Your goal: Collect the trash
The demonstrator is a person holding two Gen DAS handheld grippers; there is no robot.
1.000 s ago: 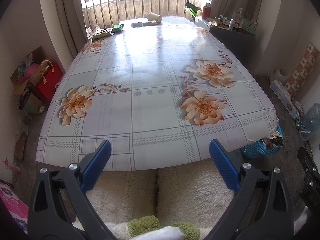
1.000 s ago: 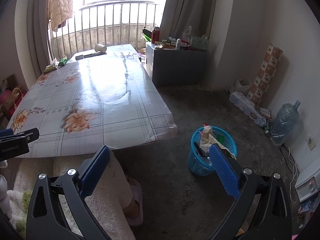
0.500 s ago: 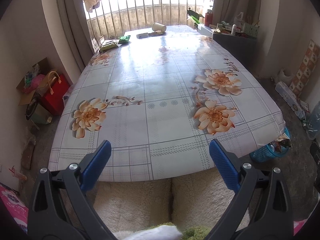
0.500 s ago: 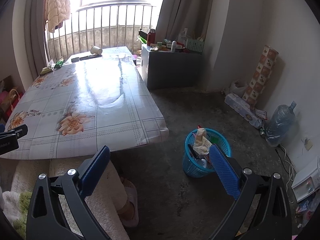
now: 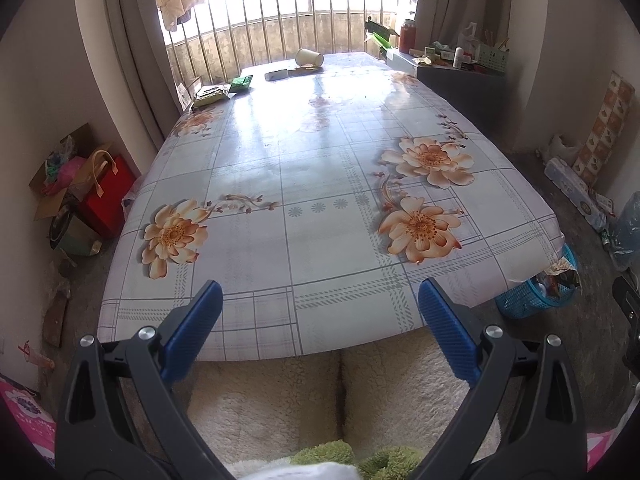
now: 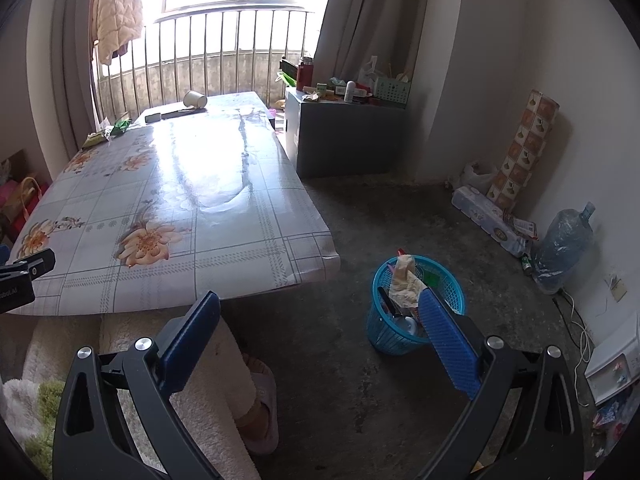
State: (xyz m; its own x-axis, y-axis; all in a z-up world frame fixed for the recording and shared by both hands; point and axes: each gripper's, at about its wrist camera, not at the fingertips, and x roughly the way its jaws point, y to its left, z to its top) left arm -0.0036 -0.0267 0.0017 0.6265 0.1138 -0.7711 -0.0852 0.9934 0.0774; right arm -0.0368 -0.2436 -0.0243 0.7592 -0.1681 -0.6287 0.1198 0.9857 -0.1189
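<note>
Blue trash basket (image 6: 416, 304) just behind gaping right gripper (image 6: 320, 320)

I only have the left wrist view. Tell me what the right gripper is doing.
Observer: The right gripper is open and empty, its fingers over the floor between the table and the blue basket.
Operator: Describe that basket. The table hides most of it from me.
Observer: It stands upright on the floor, with crumpled paper sticking out above its rim.
</note>
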